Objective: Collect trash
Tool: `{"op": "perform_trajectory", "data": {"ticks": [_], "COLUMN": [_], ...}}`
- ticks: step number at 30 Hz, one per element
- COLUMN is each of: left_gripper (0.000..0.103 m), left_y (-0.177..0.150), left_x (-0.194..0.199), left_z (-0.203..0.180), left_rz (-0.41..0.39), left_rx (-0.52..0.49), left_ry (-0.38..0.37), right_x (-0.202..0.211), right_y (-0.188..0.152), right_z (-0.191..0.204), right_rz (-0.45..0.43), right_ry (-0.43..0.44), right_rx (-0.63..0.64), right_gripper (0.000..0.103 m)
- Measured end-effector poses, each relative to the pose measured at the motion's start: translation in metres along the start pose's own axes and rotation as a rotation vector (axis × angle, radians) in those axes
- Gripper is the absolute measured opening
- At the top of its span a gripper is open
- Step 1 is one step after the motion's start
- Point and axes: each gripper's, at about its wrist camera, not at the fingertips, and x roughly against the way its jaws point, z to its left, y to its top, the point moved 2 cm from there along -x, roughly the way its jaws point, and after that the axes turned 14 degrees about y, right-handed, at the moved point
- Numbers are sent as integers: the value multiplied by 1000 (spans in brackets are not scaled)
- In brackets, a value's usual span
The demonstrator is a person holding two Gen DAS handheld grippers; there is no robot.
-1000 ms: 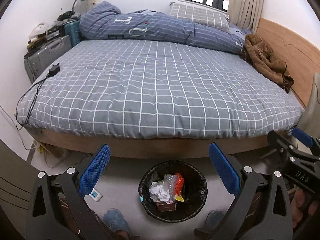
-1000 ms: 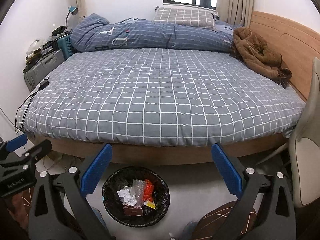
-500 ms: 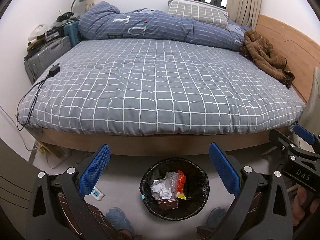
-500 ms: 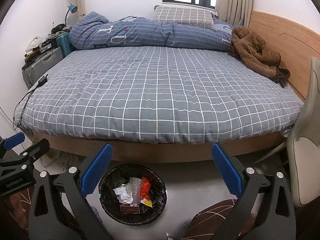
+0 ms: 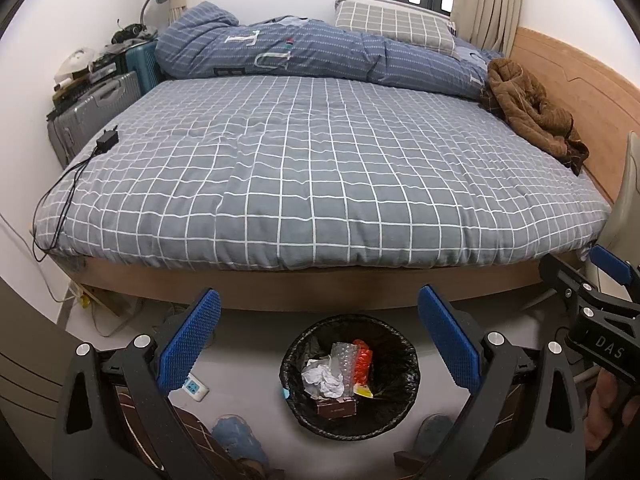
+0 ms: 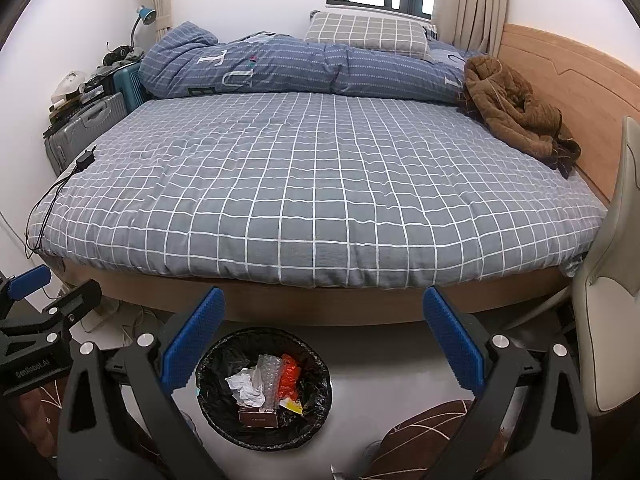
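Trash bin below the bed; only the left view shows a socket strip. Both hand-held grippers gape wide, empty, raised slightly since before.

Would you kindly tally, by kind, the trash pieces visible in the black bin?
Crumpled white paper: 1
Bubble wrap: 1
Orange wrapper: 1
Yellow scrap: 1
Brown box: 1
Total: 5

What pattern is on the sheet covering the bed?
The bed's grey sheet carries a grid of thin white lines, seen best in the right wrist view.
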Motion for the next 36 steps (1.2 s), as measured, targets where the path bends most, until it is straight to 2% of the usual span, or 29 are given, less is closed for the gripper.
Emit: {"op": "perform_trajectory", "data": {"ticks": [6,13,15,36], "left_gripper": [97,97,97,97], "left_y": [0,0,0,-1], "left_x": [-1,-1,-1,-4], "left_z": [0,0,0,0], "left_rz": [6,0,10,-8], "left_rx": [-3,-9,-2,-2], "left_ry": [0,44,29,56], "right_x": [0,-1,-1,-2], "right_y": [0,0,0,-4], "right_z": [0,-2,-2,-2], "right_rz": [0,4,4,1], "right_ry": [2,1,1,11], "right_rx": [1,3,3,6], "right_gripper": [95,95,95,95]}}
